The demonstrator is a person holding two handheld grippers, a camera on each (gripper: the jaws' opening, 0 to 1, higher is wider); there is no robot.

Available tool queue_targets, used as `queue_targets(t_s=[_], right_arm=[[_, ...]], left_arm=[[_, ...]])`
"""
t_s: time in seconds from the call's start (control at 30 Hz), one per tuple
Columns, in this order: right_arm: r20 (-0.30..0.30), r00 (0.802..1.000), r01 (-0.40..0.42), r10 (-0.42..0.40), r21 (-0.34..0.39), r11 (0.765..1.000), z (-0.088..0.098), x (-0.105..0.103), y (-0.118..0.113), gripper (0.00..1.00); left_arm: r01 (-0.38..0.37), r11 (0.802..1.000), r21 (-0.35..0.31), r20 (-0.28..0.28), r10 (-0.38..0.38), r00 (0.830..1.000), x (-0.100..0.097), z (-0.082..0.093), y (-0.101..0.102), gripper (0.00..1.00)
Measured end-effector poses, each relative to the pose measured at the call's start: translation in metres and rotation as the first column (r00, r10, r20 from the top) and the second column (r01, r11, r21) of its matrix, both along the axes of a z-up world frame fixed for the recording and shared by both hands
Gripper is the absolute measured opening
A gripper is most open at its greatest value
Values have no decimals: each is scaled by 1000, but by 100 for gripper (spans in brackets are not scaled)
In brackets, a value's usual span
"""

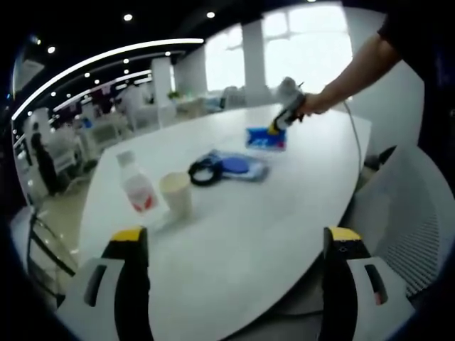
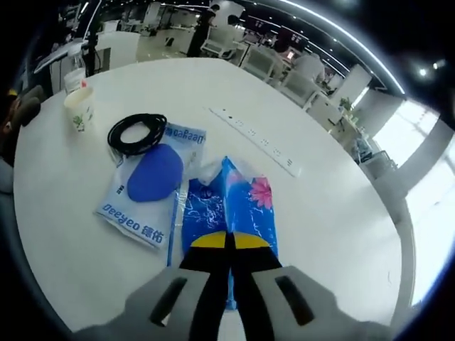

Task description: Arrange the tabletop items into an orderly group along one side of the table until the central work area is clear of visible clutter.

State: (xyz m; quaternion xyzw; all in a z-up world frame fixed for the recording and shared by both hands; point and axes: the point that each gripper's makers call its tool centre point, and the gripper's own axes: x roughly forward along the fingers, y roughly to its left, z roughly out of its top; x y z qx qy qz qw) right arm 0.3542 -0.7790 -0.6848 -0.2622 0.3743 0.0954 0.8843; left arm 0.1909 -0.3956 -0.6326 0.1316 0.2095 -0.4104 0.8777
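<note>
Left gripper view: the left hand-held gripper point(image 1: 234, 245) is held low at the near edge of the white worktop point(image 1: 284, 213), its two yellow-tipped jaws set wide apart with nothing between them. At about 11 o'clock from the jaws stand a clear plastic bottle point(image 1: 136, 185) with a red label and, just beside it, a paper cup point(image 1: 176, 194) — both upright. Further in, toward 12 o'clock, lie a coiled black cable point(image 1: 205, 172) and a flat blue-and-white packet point(image 1: 238, 167) touching it. Beyond these, at about 1 o'clock, the right hand-held gripper point(image 1: 274, 130), held in a person's hand point(image 1: 307, 105), bears down on a blue tissue pack point(image 1: 264, 139). A white mesh chair point(image 1: 405, 220) stands at 3 o'clock, off the worktop edge.

Right gripper view: the right hand-held gripper point(image 2: 229, 245) has its jaws brought together, tips on the near end of the blue tissue pack point(image 2: 229, 206); whether any of the wrapper is pinched between them cannot be told. The blue-and-white packet point(image 2: 153, 185) lies just beside the pack at 10 o'clock, their edges touching. The coiled black cable point(image 2: 136, 133) rests partly on that packet's far corner. The paper cup point(image 2: 79, 108) and the bottle point(image 2: 77, 73) stand well apart at 10 o'clock near the worktop point(image 2: 320, 206) rim. A white power strip point(image 2: 256, 141) lies flat at 1 o'clock.
</note>
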Motion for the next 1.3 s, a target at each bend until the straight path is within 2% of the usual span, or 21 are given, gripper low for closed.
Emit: queue_targets(t_s=[0.3, 0.67, 0.9, 1.1, 1.3], right_arm=[[-16, 998, 62, -61, 21, 998, -10, -14, -20, 0], [-42, 991, 131, -129, 63, 989, -25, -28, -30, 0], [-65, 975, 221, -214, 140, 965, -35, -36, -33, 0], [-77, 968, 249, -239, 158, 956, -41, -38, -33, 0], [-80, 966, 255, -245, 137, 957, -45, -40, -35, 0]], left_arm=[[1, 1000, 3, -6, -1, 1000, -1, -2, 0, 100], [5, 1000, 10, -14, -5, 1000, -1, -3, 0, 100], [2, 1000, 15, -18, -1, 1000, -1, -4, 1, 100], [1, 1000, 19, -21, 0, 1000, -1, -5, 2, 100], [-2, 1000, 22, -24, 3, 1000, -1, -6, 3, 99]])
